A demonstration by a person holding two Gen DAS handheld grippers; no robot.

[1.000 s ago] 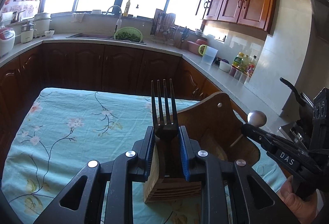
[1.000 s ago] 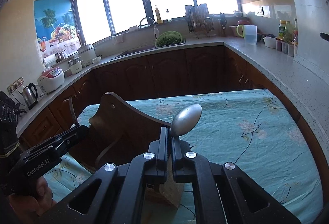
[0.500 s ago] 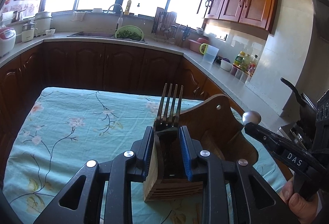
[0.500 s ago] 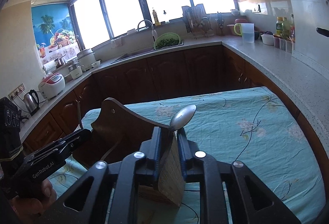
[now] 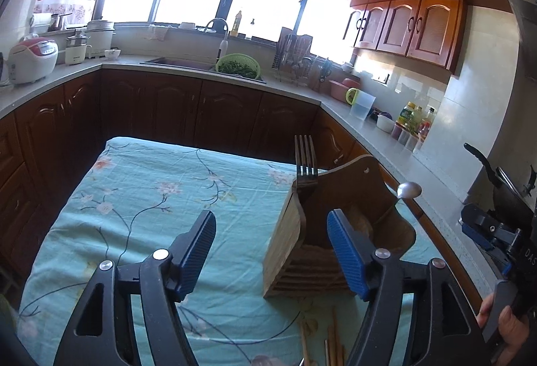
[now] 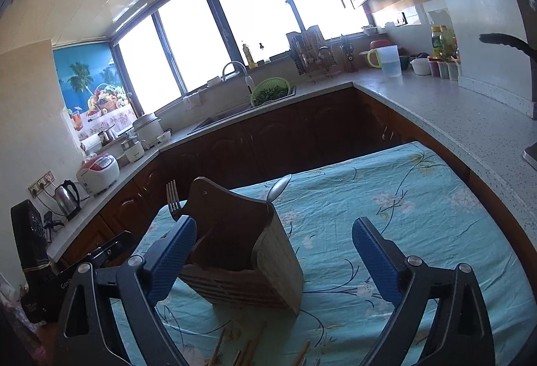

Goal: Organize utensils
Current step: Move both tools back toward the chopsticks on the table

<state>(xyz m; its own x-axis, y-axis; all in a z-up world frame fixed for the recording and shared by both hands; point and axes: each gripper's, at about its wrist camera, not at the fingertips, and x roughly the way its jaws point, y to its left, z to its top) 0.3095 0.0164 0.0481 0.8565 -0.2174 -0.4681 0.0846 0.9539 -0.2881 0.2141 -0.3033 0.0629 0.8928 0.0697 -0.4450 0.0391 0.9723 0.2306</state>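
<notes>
A wooden holder (image 5: 339, 242) stands upright on the surface (image 5: 161, 198), which is covered by a teal floral cloth. A fork (image 5: 305, 164) stands in the holder with its tines up, at the holder's far left corner as the left wrist view shows it; a spoon (image 5: 408, 190) leans out of the holder's right side, bowl up. The left gripper (image 5: 272, 252) has its jaws spread wide and grips nothing: its blue right pad overlaps the holder's front in that view, while its left pad sits over bare cloth to the holder's left. The fork lies beyond the gripper, above the holder's rim. The right gripper (image 6: 273, 260) is likewise spread wide and empty; in its view the holder (image 6: 248, 252) sits between the pads, close to the left one, with the fork (image 6: 173, 198) at the holder's left edge and the spoon (image 6: 279, 189) rising from its top. Wooden chopsticks (image 6: 245, 352) lie on the cloth in front of the holder, near the lower frame edge.
</notes>
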